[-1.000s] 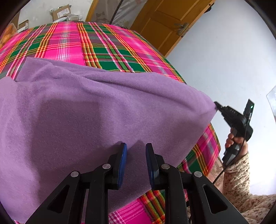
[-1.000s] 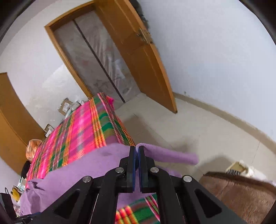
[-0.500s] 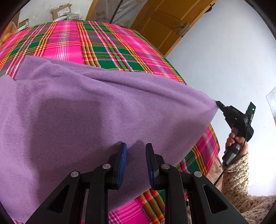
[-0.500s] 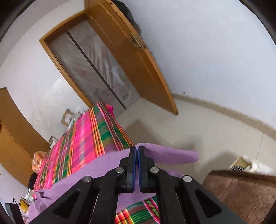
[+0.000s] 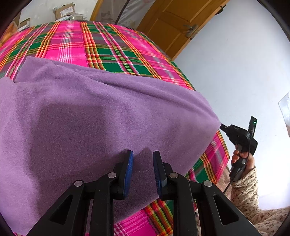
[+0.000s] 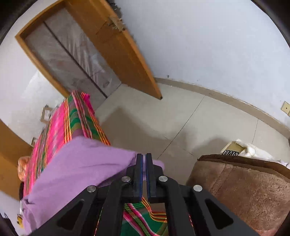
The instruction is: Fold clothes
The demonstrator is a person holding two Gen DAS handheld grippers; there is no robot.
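in the left wrist view the left gripper (image 5: 142, 170) had its jaws parted over the purple fleece garment (image 5: 101, 116), which lay on the plaid bed (image 5: 108, 45). in the right wrist view the right gripper (image 6: 144, 174) was clenched on a garment corner, lifted; i judge a fold was under way, needing this corner carried across.

Purple fleece garments: 1 (image 5: 101, 116), spread over the bed.
Beds: 1, under a pink-green plaid cover (image 5: 108, 45).
Hand-held grippers: 2. Left hand-held gripper (image 5: 143, 163), right hand-held gripper (image 6: 144, 163).
Fingers per hand-held gripper: 2, blue-padded.
Hands in view: 1 (image 5: 242, 159), on the right handle.
Wooden doors: 1 (image 6: 125, 54), standing open.
Cardboard boxes: at least 2 (image 5: 63, 10) beyond the bed; exact count unclear.
Brown plush items: 1 (image 6: 244, 190).
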